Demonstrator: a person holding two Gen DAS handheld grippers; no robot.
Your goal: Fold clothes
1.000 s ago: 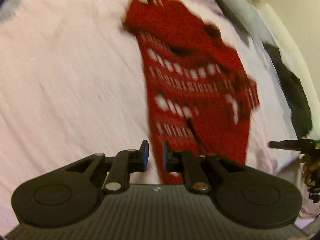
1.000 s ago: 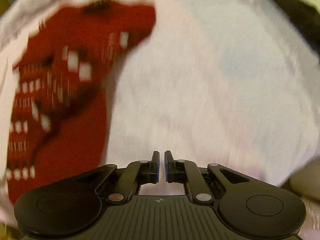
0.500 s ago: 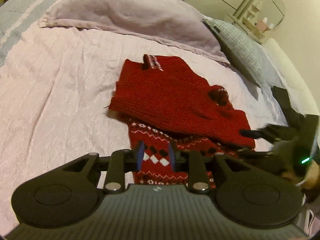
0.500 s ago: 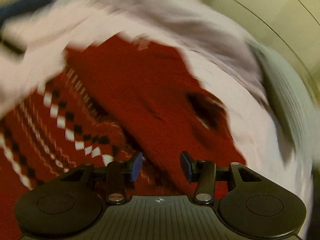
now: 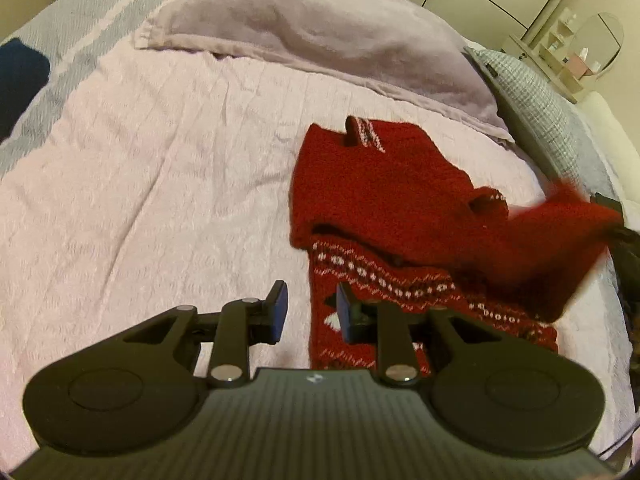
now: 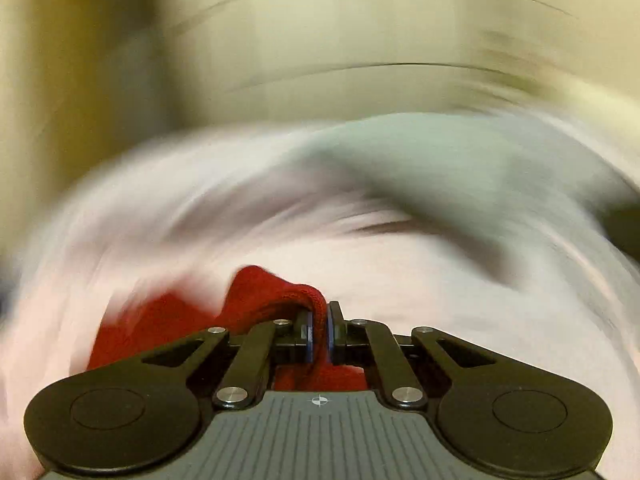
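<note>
A red knit sweater point(image 5: 384, 184) with white patterned bands lies on the pink bedspread point(image 5: 160, 168), its plain red upper part folded over the patterned part. My left gripper point(image 5: 308, 308) is open and empty, hovering at the sweater's lower left edge. My right gripper point(image 6: 319, 326) is shut on a fold of the red sweater point(image 6: 276, 292) and lifts it. In the left wrist view that lifted part point(image 5: 568, 216) is blurred at the far right.
A mauve pillow point(image 5: 320, 28) and a grey checked pillow point(image 5: 536, 96) lie at the head of the bed. A dark blue item point(image 5: 20, 76) is at the far left. A dressing shelf with a round mirror point(image 5: 592, 44) stands beyond. The right wrist view is motion-blurred.
My right gripper has closed on the sweater's right edge and is lifting it quickly. My left gripper has opened wider and shifted left of the sweater.
</note>
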